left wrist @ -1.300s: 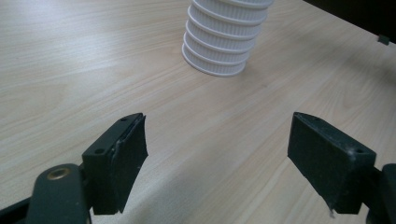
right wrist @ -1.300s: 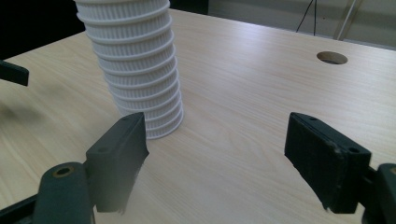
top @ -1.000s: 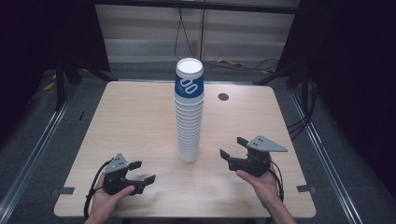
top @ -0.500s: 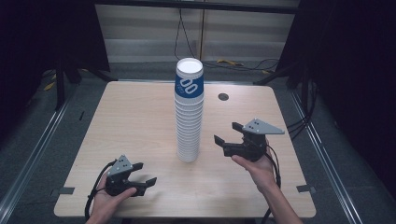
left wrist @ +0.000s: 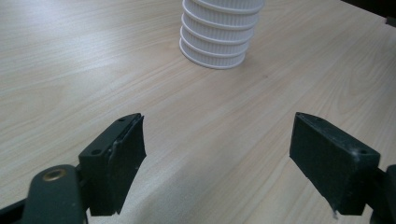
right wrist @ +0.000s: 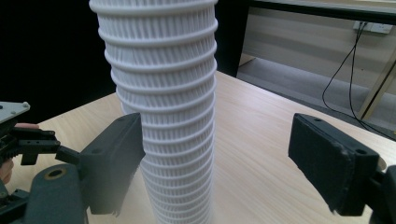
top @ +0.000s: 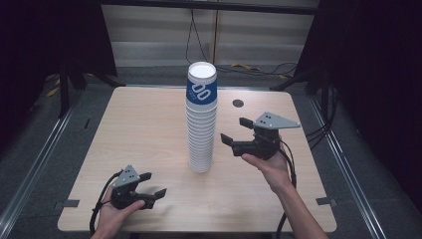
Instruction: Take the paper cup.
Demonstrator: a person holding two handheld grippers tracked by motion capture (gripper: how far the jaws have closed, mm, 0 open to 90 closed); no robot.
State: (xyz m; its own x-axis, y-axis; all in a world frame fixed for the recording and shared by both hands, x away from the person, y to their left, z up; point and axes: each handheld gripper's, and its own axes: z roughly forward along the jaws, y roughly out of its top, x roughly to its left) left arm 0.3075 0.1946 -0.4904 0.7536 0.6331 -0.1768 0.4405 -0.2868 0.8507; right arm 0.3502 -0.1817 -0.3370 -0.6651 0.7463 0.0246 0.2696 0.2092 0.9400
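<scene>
A tall stack of white ribbed cups (top: 201, 129) stands upright at the middle of the wooden table (top: 144, 124); its top cup has a blue band with a white logo. My right gripper (top: 236, 131) hovers above the table just right of the stack, about halfway up it and pointing at it. Its jaws have just been opening and stand open, with nothing between the pads. In the right gripper view the stack (right wrist: 163, 116) rises close ahead of the right gripper (right wrist: 217, 140). My left gripper (top: 154, 184) rests open near the front left edge. The stack's base (left wrist: 217, 37) lies ahead of the left gripper (left wrist: 217, 135).
A small dark round spot (top: 238, 103) marks the table behind the right gripper. Cables (top: 199, 35) hang at the back beyond the far edge. Metal rails (top: 35, 164) run along the floor on both sides. The left gripper (right wrist: 28, 140) shows beyond the stack in the right gripper view.
My right gripper has risen off the table and moved closer to the stack, and its jaws have spread wider. The left gripper has stayed where it was.
</scene>
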